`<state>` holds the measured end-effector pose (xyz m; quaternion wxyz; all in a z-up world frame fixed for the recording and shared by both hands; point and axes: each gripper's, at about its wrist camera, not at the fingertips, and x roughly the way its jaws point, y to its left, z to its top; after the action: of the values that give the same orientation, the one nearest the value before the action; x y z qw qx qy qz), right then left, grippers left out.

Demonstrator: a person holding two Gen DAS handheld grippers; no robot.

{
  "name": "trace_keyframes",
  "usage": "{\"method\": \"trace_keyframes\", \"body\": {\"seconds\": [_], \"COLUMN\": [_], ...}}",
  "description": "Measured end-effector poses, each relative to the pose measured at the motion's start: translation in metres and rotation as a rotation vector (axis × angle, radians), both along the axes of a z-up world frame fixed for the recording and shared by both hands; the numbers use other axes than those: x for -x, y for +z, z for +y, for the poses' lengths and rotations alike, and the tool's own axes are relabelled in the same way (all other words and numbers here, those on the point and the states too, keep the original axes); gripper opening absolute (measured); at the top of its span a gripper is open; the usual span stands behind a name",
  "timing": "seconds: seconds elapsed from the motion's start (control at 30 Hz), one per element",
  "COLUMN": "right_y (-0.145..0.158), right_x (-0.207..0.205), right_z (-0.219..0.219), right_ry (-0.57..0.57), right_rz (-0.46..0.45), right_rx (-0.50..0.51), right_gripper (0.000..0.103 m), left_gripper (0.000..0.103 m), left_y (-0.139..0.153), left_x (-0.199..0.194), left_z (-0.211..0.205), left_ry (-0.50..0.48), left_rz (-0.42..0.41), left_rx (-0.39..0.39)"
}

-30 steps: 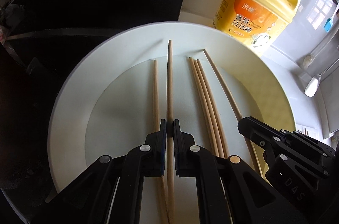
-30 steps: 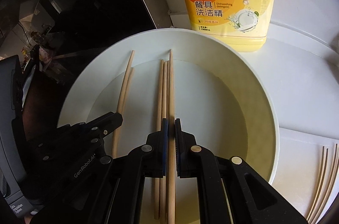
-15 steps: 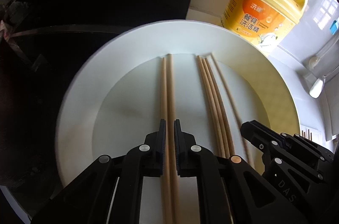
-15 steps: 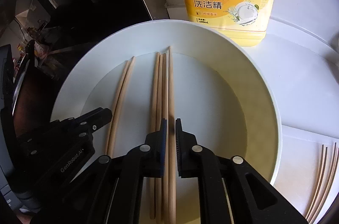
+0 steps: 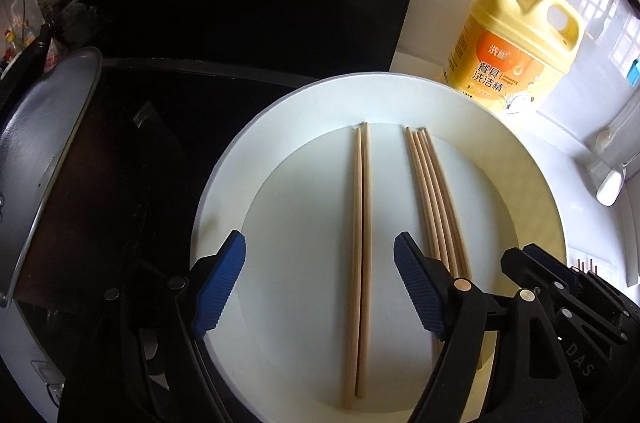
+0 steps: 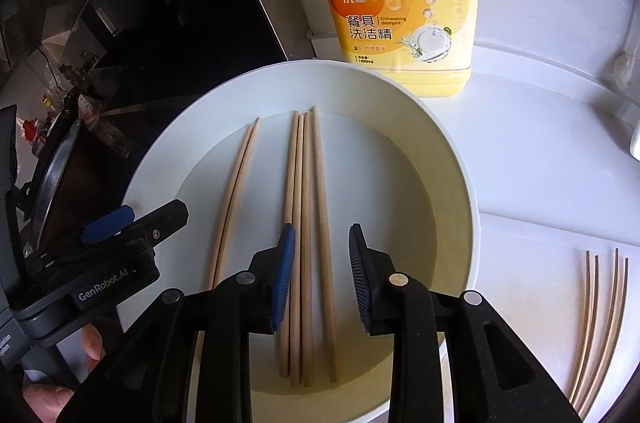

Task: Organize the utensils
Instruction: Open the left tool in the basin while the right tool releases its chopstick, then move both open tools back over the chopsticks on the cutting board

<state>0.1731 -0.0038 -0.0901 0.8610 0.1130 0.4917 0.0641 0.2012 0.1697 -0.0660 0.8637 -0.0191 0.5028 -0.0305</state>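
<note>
A large white plate (image 5: 224, 207) (image 6: 160, 151) holds wooden chopsticks. In the left wrist view a pair (image 5: 360, 243) lies in the middle and a bundle of several (image 5: 434, 195) lies to its right. My left gripper (image 5: 320, 283) is open above the pair, touching nothing. In the right wrist view the bundle (image 6: 306, 223) lies between the fingers of my right gripper (image 6: 320, 279), which is open and empty; the pair (image 6: 234, 195) lies to its left. The left gripper (image 6: 120, 223) shows there at the left.
A yellow dish-soap jug (image 5: 516, 47) (image 6: 400, 3) stands behind the plate on the white counter. More chopsticks (image 6: 600, 327) lie on the counter at the right. A black cooktop (image 5: 180, 95) and a metal pan lid (image 5: 40, 151) are at the left.
Both grippers have opened and let go of their chopsticks, which now lie flat on the plate. Both have pulled back and up from the plate.
</note>
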Motion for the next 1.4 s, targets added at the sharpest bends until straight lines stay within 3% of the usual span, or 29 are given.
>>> {"method": "trace_keyframes", "body": {"seconds": [0.47, 0.8, 1.4], "right_y": [0.018, 0.036, 0.049], "right_x": [0.032, 0.064, 0.138], "right_z": [-0.008, -0.026, -0.096], "right_ry": [0.001, 0.004, -0.086], "right_rz": [-0.036, -0.086, -0.127], "right_rx": [0.000, 0.008, 0.015], "right_gripper": [0.040, 0.047, 0.052], "left_gripper": [0.085, 0.086, 0.087], "left_y": [0.016, 0.033, 0.056], "left_x": [0.033, 0.065, 0.115], "left_z": [-0.009, -0.022, -0.099], "left_ry": [0.015, 0.022, -0.075], "left_rz": [-0.014, -0.026, -0.063], "left_rx": [-0.029, -0.024, -0.050]}}
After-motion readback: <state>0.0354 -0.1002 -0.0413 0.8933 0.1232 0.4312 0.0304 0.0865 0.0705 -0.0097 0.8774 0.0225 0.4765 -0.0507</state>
